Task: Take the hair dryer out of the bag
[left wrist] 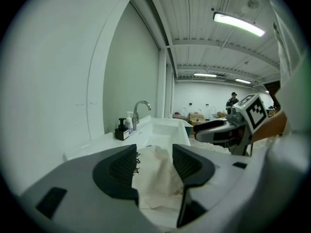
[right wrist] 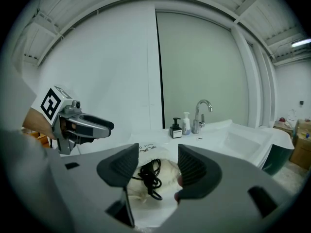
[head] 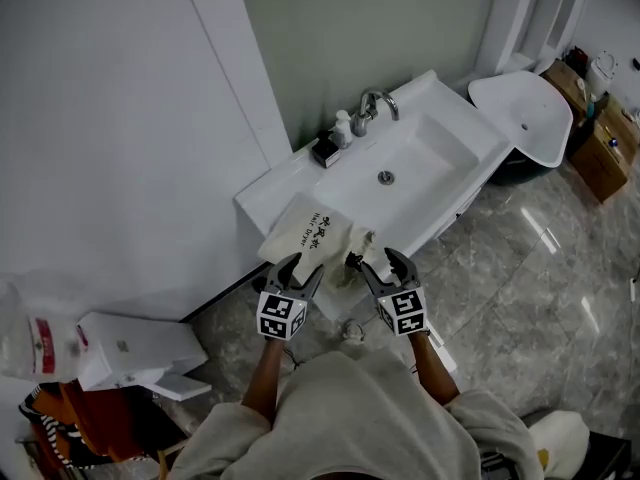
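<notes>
You've a white sink (head: 440, 133) at centre frame, with faucet (head: 372, 106), black dispenser (head: 326, 151) and white bottle (head: 342, 126) behind it; cardboard boxes (head: 600, 153) upper right, white box (head: 130, 353) lower left.

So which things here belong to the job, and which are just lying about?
Job:
cloth bag
black cord on it
left gripper, open
right gripper, open

Lying about:
faucet
black soap dispenser
white bottle
cardboard boxes
</notes>
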Demonstrator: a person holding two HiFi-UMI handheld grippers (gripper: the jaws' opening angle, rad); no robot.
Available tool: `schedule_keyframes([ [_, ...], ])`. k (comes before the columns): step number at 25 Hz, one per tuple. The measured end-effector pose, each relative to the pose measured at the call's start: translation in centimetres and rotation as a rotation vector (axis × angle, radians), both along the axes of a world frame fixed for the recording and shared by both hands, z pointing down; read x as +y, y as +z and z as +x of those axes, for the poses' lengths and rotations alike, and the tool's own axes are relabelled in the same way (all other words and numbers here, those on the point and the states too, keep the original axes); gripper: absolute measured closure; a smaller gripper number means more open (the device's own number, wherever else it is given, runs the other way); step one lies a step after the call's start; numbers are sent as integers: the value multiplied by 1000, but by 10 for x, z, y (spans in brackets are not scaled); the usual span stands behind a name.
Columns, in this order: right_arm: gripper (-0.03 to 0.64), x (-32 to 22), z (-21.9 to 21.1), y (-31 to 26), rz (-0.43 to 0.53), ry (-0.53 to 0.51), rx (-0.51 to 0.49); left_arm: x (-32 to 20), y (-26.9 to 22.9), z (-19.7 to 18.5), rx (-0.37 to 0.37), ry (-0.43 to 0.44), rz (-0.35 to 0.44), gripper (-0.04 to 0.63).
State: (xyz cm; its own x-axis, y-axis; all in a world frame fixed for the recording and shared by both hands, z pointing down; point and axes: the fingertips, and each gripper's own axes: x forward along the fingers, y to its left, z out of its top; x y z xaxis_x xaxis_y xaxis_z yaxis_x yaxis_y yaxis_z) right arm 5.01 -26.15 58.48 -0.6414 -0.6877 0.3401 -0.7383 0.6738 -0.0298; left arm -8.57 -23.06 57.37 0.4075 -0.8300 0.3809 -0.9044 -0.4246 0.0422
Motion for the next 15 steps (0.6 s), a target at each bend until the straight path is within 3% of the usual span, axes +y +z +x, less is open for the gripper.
schedule_keyframes([
  [5,382,-23,-5,13,-27,-32,4,-16,14,7,-10,4,-36,373],
  [15,382,-28,4,46,-113,-33,17,-30,52,47,-30,120,-134,373],
])
